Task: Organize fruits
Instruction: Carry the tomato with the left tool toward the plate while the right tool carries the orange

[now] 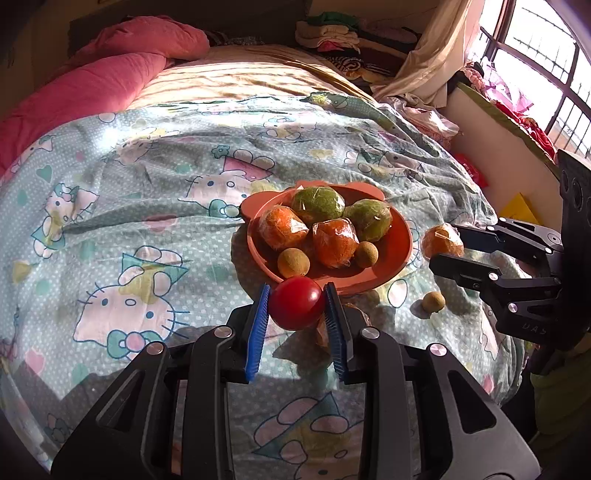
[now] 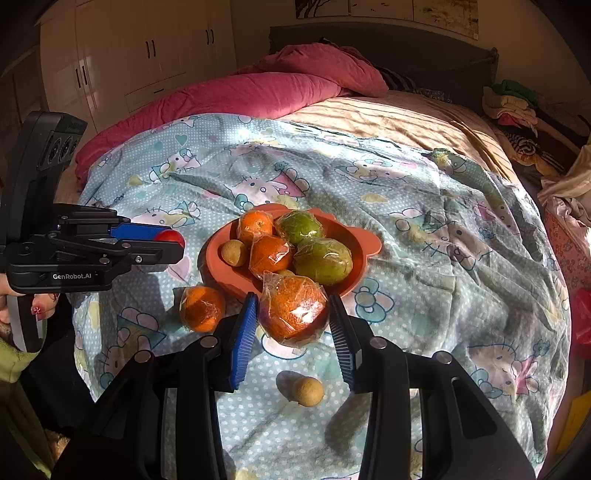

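An orange plate [image 1: 397, 254] on the bed holds wrapped oranges [image 1: 334, 242], wrapped green fruits [image 1: 317, 204] and small brown fruits [image 1: 292, 261]. My left gripper [image 1: 297, 306] is shut on a red tomato [image 1: 295, 307], held just before the plate's near rim; it shows at the left of the right wrist view [image 2: 168, 240]. My right gripper [image 2: 293, 314] is shut on a wrapped orange [image 2: 293, 312] by the plate [image 2: 216, 258]; it also shows in the left wrist view [image 1: 443, 240]. Another wrapped orange [image 2: 202, 308] and a small brown fruit [image 2: 307, 391] lie on the sheet.
The bed has a cartoon-print sheet [image 1: 122, 206] and a pink quilt [image 1: 92, 81] at the back. Folded clothes [image 1: 332, 33] are piled by the headboard. A window [image 1: 535, 55] and a low wall stand at the right. White wardrobes [image 2: 129, 55] stand behind.
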A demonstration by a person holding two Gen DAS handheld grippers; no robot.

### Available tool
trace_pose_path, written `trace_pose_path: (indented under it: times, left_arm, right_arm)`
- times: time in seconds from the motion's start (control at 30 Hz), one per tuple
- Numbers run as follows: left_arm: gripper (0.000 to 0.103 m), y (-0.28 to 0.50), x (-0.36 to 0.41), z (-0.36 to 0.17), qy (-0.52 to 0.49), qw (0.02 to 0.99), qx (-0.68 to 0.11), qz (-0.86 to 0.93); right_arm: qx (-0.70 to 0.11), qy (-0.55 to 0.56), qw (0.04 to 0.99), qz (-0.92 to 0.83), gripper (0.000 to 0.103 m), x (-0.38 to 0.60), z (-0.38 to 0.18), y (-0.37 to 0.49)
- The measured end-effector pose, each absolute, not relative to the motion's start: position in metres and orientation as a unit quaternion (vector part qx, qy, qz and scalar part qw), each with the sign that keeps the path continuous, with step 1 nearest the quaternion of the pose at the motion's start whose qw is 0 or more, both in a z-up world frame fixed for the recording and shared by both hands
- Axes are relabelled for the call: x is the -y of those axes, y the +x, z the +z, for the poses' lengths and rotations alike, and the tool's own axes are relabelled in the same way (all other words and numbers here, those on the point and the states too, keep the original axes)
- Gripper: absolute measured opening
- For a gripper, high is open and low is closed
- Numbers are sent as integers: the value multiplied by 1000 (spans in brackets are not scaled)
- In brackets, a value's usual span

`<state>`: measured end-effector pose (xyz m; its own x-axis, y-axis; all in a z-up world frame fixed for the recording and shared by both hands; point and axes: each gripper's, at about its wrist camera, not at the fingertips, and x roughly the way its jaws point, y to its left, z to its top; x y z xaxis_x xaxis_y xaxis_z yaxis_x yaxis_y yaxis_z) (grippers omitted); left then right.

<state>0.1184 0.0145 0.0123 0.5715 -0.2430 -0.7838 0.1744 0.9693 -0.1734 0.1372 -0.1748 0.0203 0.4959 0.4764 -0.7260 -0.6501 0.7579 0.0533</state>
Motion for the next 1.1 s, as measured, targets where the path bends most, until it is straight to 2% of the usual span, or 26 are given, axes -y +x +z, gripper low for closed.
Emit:
trace_pose_path:
  times: [1.1]
  left_arm:
    - [22,145,12,24,-29,888,-437,-140]
  right_arm:
    - [-363,-95,868,324,38,173,37,162]
